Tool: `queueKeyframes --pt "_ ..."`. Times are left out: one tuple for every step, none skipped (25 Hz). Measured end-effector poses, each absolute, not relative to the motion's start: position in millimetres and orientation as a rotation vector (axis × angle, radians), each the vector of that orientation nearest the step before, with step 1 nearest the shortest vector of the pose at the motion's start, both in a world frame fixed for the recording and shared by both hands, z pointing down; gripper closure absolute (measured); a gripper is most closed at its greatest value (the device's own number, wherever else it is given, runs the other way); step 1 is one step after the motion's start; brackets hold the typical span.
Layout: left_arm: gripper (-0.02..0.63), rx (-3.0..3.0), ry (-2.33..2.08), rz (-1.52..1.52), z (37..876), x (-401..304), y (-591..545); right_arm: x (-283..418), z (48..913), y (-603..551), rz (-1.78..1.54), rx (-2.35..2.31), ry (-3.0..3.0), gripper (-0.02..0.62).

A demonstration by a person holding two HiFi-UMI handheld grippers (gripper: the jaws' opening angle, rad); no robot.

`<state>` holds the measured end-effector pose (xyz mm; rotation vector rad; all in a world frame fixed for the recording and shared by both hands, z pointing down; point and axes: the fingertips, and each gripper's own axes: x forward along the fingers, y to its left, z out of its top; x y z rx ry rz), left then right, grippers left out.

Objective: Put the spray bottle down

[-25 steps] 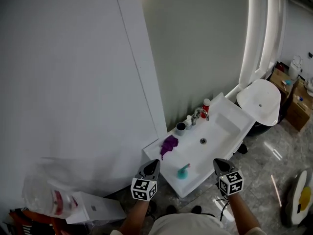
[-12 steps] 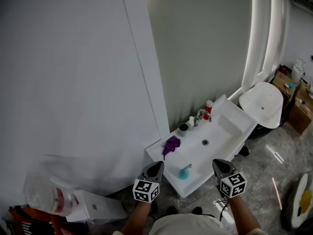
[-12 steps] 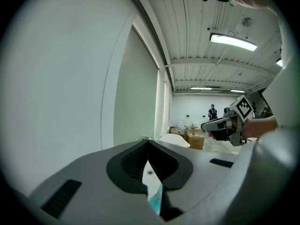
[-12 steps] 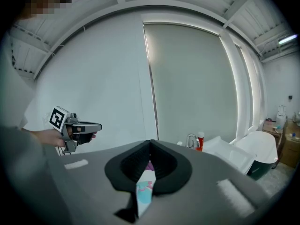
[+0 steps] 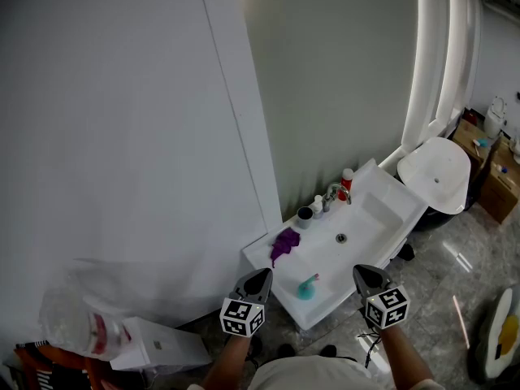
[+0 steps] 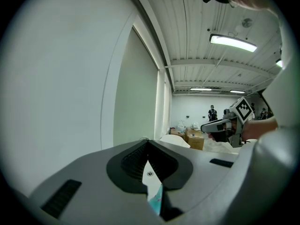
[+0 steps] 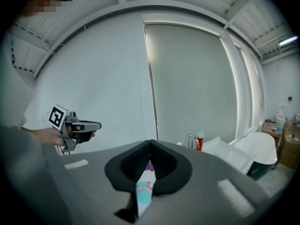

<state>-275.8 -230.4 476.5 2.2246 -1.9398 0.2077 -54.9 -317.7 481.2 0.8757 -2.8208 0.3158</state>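
Two grippers show at the bottom of the head view, the left gripper (image 5: 262, 274) and the right gripper (image 5: 362, 269), each held in one hand and each with one marker cube. Both tongs are closed with the tips pressed together, and neither grips anything.

There is one spray bottle (image 5: 305, 285), teal in colour. It rests on the near part of the white sink (image 5: 382, 210), close to the front edge. In the head view it lies between the two grippers and apart from both; whether it stands upright cannot be told. The same teal colour shows through the slit below each pair of closed jaws in the gripper views.

The sink is the main container. Besides the bottle it carries one purple cloth (image 5: 283, 242) at its left corner and has one drain (image 5: 341, 238) in the middle. Along the back by the wall stands a row of four single things: one dark cup (image 5: 304, 214), one small white bottle (image 5: 317, 205), one tap (image 5: 333, 192) and one red bottle with a white cap (image 5: 348, 179). What the cup holds cannot be seen.

To the right of the sink is one round white basin (image 5: 435, 173), with nothing visible in it but a small hole. Beyond it sit two cardboard boxes (image 5: 491, 187), open, with small items on top that are too small to tell. At the lower left lies one clear plastic bag (image 5: 69, 319) with something red and white inside, next to one white box (image 5: 158, 344)
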Motion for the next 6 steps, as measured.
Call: queueKeyframes --pt "0.598 2.224 -1.938 0.208 477.1 -275.6 -230.4 -54.5 481.4 -317.9 0.317 0.877 -2.820 0.585" --pt "0.598 2.223 -1.936 0.208 477.5 -275.3 -230.6 -54.1 481.6 -318.2 0.317 0.879 -2.820 0.584" --pt "0.598 2.223 -1.935 0.208 477.8 -275.2 -231.2 -53.8 481.9 -318.9 0.318 0.880 -2.819 0.585" --pt "0.598 2.224 -1.933 0.208 478.1 -275.2 -232.0 -53.8 482.3 -319.8 0.319 0.880 -2.818 0.584" --pt "0.600 2.224 -1.932 0.208 478.3 -275.3 -233.1 -53.8 482.7 -320.9 0.320 0.881 -2.817 0.584" --pt "0.598 2.224 -1.930 0.208 478.5 -275.4 -234.2 -53.9 483.1 -322.0 0.321 0.881 -2.816 0.586"
